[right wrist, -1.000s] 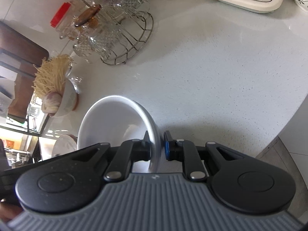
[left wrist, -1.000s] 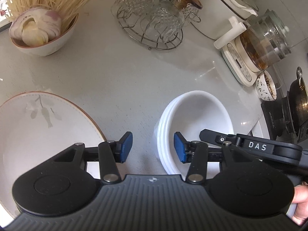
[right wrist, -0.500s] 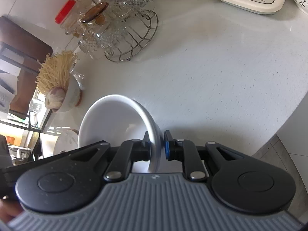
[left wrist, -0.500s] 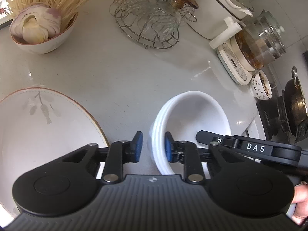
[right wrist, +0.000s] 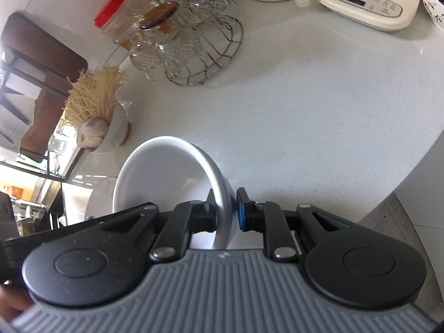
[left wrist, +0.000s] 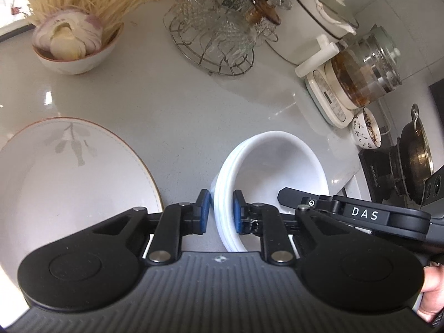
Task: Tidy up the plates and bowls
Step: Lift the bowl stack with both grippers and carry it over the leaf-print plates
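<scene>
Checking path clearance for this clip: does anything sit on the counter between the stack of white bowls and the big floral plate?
Nothing visible does. In the left wrist view only bare counter separates the stacked white bowls from the floral plate. The left gripper is closing on the stack's near rim; the right gripper is shut on its far rim.

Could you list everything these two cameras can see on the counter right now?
stack of plain white bowls: about three nested, white, front centre of the counter, rim between both grippers
large floral plate with gold rim: one, white, left of the stack
bowl of dry noodles and garlic: one, white, far left
wire rack of glass cups: one, clear glass, far centre
white lidded pot: one, behind the rack
glass kettle on a cream base: one, far right
small patterned bowl: one, beside the kettle
left gripper: black, blue pads, closing on the stack's rim
right gripper: black, shut on the stack's opposite rim
</scene>
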A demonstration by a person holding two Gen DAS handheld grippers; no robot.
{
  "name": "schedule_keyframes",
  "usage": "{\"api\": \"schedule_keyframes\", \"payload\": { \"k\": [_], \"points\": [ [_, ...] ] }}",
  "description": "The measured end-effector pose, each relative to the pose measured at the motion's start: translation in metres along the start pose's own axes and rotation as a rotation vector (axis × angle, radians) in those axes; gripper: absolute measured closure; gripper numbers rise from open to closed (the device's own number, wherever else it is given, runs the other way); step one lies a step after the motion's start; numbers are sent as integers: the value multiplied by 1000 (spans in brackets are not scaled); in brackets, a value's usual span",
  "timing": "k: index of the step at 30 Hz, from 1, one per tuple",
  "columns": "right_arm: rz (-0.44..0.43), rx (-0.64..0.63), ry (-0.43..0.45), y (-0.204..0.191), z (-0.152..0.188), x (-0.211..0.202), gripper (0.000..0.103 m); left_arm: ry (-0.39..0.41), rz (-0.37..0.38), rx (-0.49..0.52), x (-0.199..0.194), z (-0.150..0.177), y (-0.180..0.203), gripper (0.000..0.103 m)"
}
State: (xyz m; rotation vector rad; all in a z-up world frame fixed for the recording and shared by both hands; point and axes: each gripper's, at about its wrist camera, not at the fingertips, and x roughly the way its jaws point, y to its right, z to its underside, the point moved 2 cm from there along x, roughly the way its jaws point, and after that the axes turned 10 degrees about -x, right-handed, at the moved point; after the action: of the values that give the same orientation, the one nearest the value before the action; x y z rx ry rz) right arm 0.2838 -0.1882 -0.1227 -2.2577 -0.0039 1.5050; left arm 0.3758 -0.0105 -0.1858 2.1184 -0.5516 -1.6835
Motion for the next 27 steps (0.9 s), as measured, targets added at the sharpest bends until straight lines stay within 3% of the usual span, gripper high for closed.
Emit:
{"api": "schedule_keyframes", "payload": {
  "k": [15,27],
  "points": [
    [-33,-61,28,-31,-3,-21,86,71,1,4,-52,7,-2,82],
    [-70,-136,13,-62,-6,-17,86,145,-2,-72,-79,13,-25,82]
  ]
}}
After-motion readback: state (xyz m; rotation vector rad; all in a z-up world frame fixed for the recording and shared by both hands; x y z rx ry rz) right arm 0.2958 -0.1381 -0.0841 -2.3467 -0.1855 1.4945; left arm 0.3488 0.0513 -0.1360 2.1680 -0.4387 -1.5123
